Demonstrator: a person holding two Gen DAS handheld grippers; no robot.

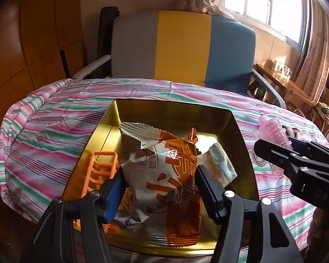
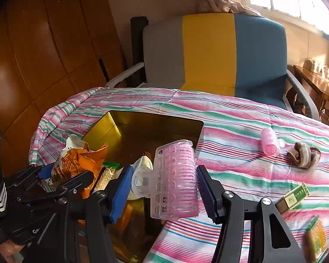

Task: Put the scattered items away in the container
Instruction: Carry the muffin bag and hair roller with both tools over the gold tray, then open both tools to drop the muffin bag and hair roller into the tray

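My left gripper (image 1: 160, 188) is shut on an orange and white snack bag (image 1: 164, 166), held low inside the open gold tin (image 1: 142, 109). In the right wrist view, my right gripper (image 2: 164, 188) is shut on a pink hair roller with a clear clip (image 2: 175, 179), held just above the tin's (image 2: 147, 127) right rim. The left gripper (image 2: 69, 171) and its snack bag (image 2: 81, 160) show at that view's left. At the right edge of the left wrist view, the right gripper (image 1: 276, 144) carries the roller (image 1: 274, 129).
An orange plastic rack (image 1: 103, 168) and a pale sock (image 1: 221, 164) lie in the tin. On the striped cloth (image 2: 230, 118) to the right lie a second pink roller (image 2: 270, 142), a rolled sock (image 2: 303, 155), a green-gold box (image 2: 294, 197) and a green packet (image 2: 315, 239). An armchair (image 2: 208, 50) stands behind the table.
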